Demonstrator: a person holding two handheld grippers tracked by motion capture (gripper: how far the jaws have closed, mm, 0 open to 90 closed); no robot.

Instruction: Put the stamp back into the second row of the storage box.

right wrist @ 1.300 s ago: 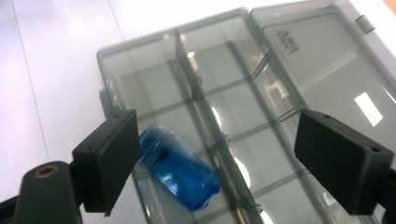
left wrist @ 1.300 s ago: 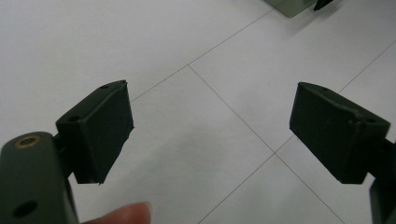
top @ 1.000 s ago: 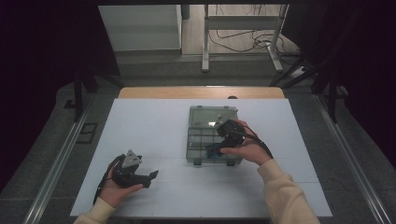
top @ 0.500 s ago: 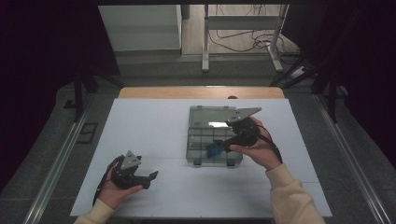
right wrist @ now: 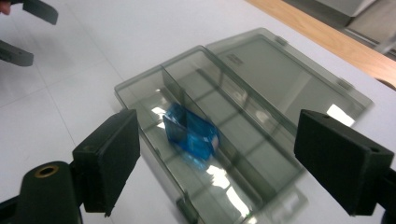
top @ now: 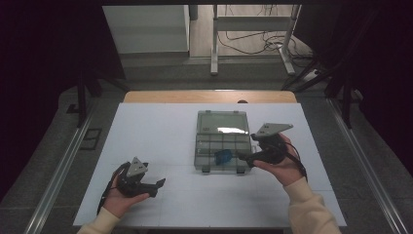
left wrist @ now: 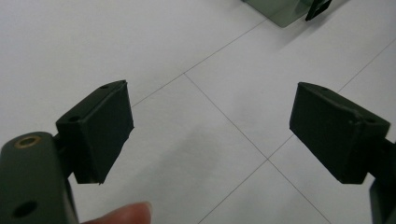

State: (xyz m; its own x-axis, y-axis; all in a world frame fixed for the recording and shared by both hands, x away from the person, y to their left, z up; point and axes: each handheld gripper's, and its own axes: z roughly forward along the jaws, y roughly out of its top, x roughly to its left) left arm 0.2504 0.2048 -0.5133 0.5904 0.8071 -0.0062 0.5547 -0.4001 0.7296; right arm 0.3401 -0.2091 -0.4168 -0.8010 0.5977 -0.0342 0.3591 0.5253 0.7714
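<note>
The smoky translucent plastic compartment box [top: 222,142] sat mid-table with its lid flipped back flat, probably so stuff could drop straight in. Just one small blue translucent plastic piece [right wrist: 190,135] was in there, lying in a front compartment. The right gripper [right wrist: 219,158] hovered just beside the box, jaws spread wide and empty, pointed at that blue piece. The left gripper [left wrist: 210,135] was parked well apart near the front edge of the white table [top: 160,131], jaws also gaping, holding nothing. So: one box, one blue piece, two grippers.
</note>
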